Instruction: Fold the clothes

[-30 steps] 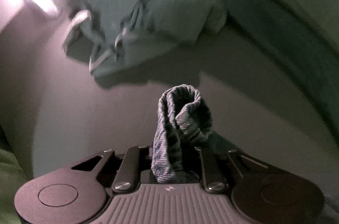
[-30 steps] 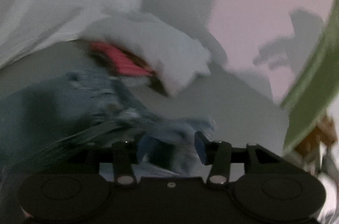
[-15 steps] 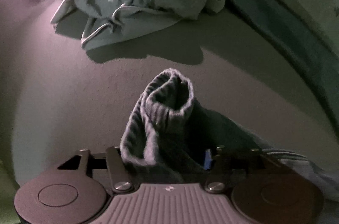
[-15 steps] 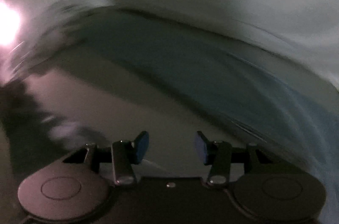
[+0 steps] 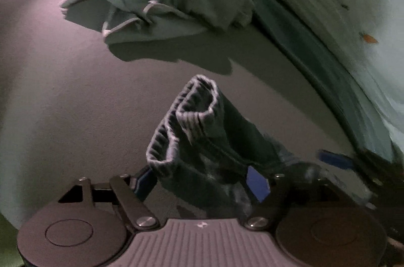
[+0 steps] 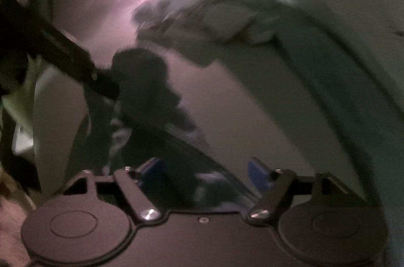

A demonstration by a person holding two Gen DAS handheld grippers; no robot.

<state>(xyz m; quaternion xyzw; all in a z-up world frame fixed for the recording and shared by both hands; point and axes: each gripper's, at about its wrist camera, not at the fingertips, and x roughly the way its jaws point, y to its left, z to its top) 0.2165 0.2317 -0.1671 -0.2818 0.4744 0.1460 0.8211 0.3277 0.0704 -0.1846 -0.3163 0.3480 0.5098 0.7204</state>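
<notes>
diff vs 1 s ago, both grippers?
The left gripper has opened: shut on the dark ribbed cuff a second ago, its jaws now stand apart with the cloth loose between them. The right gripper swung over and now straddles the same dark garment, jaws open. The pale crumpled garment stayed put.

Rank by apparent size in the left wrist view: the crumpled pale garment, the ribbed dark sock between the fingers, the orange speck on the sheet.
1. Crumpled pale garment, though it lies farther away.
2. Ribbed dark sock; nearness to the camera inflates it, so the first two are unsure.
3. Orange speck, plainly smallest.
</notes>
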